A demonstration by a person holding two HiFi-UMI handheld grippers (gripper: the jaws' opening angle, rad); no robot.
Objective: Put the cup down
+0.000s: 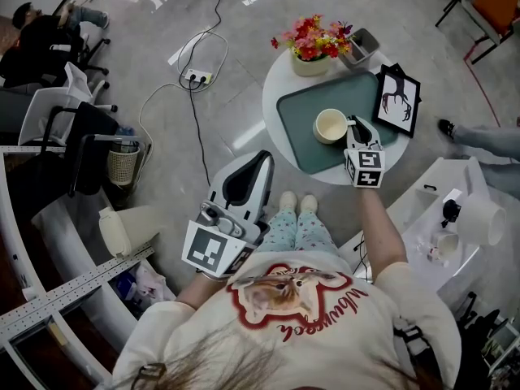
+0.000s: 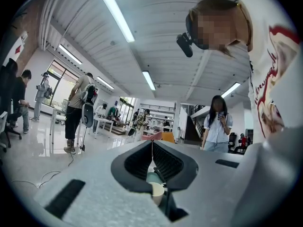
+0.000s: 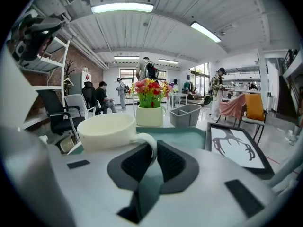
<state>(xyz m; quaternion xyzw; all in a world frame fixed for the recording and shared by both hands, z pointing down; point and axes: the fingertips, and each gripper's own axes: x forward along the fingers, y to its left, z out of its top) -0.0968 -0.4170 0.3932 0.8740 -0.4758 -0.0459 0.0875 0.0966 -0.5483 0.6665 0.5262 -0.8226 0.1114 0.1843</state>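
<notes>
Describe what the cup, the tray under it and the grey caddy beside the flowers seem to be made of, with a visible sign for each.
Cup: likely ceramic; cream, thick-walled, smooth with a soft sheen, though plastic is possible.
Tray: probably matte plastic; even teal colour, rounded moulded rim.
Grey caddy: apparently plastic; thin uniform walls with a divider.

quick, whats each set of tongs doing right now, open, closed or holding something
left tongs: closed, nothing held between them.
right tongs: closed on the handle of the cup.
</notes>
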